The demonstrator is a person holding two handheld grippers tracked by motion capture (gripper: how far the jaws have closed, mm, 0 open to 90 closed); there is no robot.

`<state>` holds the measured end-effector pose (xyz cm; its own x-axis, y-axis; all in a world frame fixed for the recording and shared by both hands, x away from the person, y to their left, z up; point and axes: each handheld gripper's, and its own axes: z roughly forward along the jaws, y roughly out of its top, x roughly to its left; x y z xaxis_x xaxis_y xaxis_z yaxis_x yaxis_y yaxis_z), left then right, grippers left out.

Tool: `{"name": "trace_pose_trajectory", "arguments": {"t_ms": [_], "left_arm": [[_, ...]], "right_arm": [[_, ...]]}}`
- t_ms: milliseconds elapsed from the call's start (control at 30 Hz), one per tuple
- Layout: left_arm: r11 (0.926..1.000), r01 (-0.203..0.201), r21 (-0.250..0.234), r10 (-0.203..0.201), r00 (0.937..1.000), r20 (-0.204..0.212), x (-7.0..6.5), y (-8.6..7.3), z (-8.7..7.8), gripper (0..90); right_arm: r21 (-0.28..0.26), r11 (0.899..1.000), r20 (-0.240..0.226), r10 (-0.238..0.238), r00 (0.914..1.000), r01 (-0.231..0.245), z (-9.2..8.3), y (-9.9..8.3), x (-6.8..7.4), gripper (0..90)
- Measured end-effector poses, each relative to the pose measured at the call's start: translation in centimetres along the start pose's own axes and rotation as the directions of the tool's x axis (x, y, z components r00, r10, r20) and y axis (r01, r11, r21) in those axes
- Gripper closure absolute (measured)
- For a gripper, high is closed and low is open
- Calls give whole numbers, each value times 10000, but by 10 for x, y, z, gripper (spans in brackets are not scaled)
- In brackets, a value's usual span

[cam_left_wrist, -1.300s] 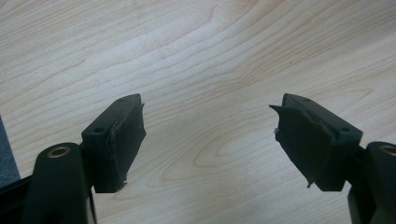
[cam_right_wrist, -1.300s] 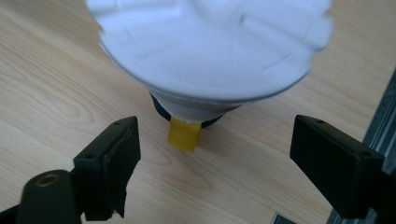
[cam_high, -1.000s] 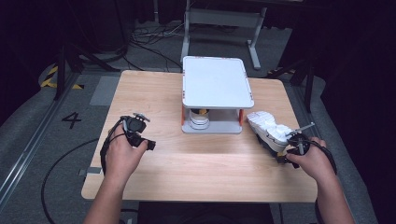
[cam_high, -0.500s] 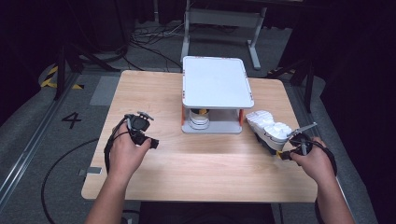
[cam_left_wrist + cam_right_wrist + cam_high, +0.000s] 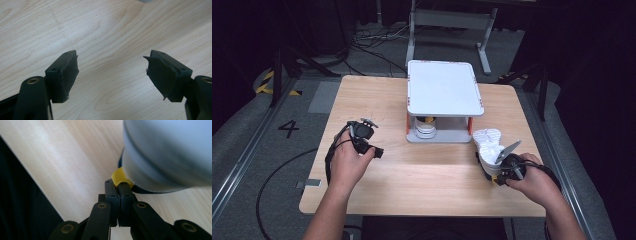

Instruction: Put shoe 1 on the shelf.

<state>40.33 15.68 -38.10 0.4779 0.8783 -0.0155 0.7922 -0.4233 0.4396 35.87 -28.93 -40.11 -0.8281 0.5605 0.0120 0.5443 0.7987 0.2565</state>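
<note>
**At the right edge of the desk, one shoe is gripped by its heel loop**

Between the jaws of the right claw sits a yellow heel loop, and the jaws are pressed together on it. This loop belongs to a white shoe, which lies on the desk just beside the right front corner of a small white rack. The shoe points toward the rack and its heel is toward the person's right hand.

The left claw holds nothing; its jaws stand wide apart above bare wood. In the high view it rests on the left half of the desk, well apart from the shoe.

I judge that the work is about halfway. A second white shoe already stands on the lower level of the rack, under the top plate. The gripped shoe is not yet placed there.

As obstacles I see the red-orange posts of the rack and the shoe already inside, which leave limited room. The low top plate may also touch the shoe on entering. Cables lie on the floor behind the desk, far from the work.
</note>
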Motion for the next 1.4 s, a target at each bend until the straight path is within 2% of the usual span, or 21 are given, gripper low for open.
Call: {"name": "trace_pose_trajectory", "arguments": {"t_ms": [100, 167, 233, 267, 367, 400, 500, 533, 567, 667, 733, 833, 867, 900, 967, 1000, 1067, 1167, 1267, 1333, 1400], "left_arm": [[10000, -66, 23, 66, 10000, 36, 0, 1, 0, 252], [10000, -46, -19, 46, 10000, 17, 0, 3, 0, 252], [10000, -83, -50, 83, 10000, 30, 0, 4, -1, 252], [9999, -97, -64, 97, 9999, 44, -1, 5, -1, 252], [9999, -154, -40, 154, 9999, 32, -1, 6, 0, 252], [9998, -190, -19, 190, 9998, 78, -2, 7, 1, 252], [9998, -197, -29, 197, 9998, 71, -3, 8, 2, 252], [9997, -244, -33, 244, 9997, 75, -3, 8, 2, 252], [9998, -212, -34, 212, 9997, 84, -4, 8, 2, 252], [9998, -219, -17, 219, 9998, 37, -3, 8, 2, 252], [9999, -165, -12, 165, 9999, 36, -3, 7, 2, 252], [9999, -126, 23, 126, 9999, 20, -2, 5, 1, 252], [9999, -109, 11, 109, 9999, -1, -2, 4, 1, 252], [9999, -92, 43, 92, 10000, 11, -2, 3, 0, 252], [10000, 8, -1, -8, 10000, -7, -2, 0, -1, 252], [10000, 37, 5, -37, 10000, -5, -1, -1, -2, 252], [10000, 86, -11, -86, 9999, -83, 1, -4, -3, 252], [9998, 221, -11, -222, 9997, -115, 4, -8, -4, 252], [9995, 304, 0, -304, 9995, -113, 5, -10, -4, 252], [9995, 318, 43, -317, 9994, -138, 6, -12, -3, 252], [9994, 325, 93, -324, 9994, -134, 6, -13, -3, 252]], "right_arm": [[324, 9980, 120, -543, 9985, 538, 3, 7, 12, 883], [369, 9959, -51, -827, 9966, 828, 4, 9, 18, 883], [647, 9914, -450, -1110, 9928, 1138, 5, 9, 25, 883], [740, 9901, -448, -1163, 9922, 1194, 5, 8, 27, 883], [871, 9889, -410, -1175, 9922, 1207, 3, 7, 29, 882], [1096, 9881, -313, -1050, 9940, 1078, 4, 4, 27, 879], [1005, 9913, -385, -818, 9959, 853, 3, 2, 25, 868], [940, 9934, -461, -614, 9970, 656, 3, 0, 23, 800], [940, 9934, -461, -614, 9970, 656, 3, 0, 23, 800], [221, 9994, -779, -257, 9966, 275, -5, -3, 21, 555], [-429, 9990, -550, -116, 9984, 92, -17, -8, 17, 495], [-1341, 9891, 82, 618, 9981, -601, -39, -20, 3, 466], [-1677, 9824, 361, 894, 9953, -822, -43, -23, -3, 465], [-1978, 9718, 759, 1459, 9864, -1286, -45, -27, -12, 465], [-1903, 9707, 1243, 1721, 9772, -1467, -40, -29, -23, 456], [-1865, 9718, 1282, 1699, 9771, -1445, -32, -29, -30, 455], [-1840, 9712, 988, 1713, 9802, -1512, -15, -26, -40, 452], [-1539, 9797, 668, 1397, 9879, -1281, 16, -20, -52, 475], [-1598, 9800, 559, 1286, 9901, -1182, 24, -16, -55, 509], [-1991, 9751, 394, 1074, 9934, -975, 29, -11, -57, 565], [-2166, 9729, 253, 884, 9958, -809, 29, -9, -58, 601]]}}
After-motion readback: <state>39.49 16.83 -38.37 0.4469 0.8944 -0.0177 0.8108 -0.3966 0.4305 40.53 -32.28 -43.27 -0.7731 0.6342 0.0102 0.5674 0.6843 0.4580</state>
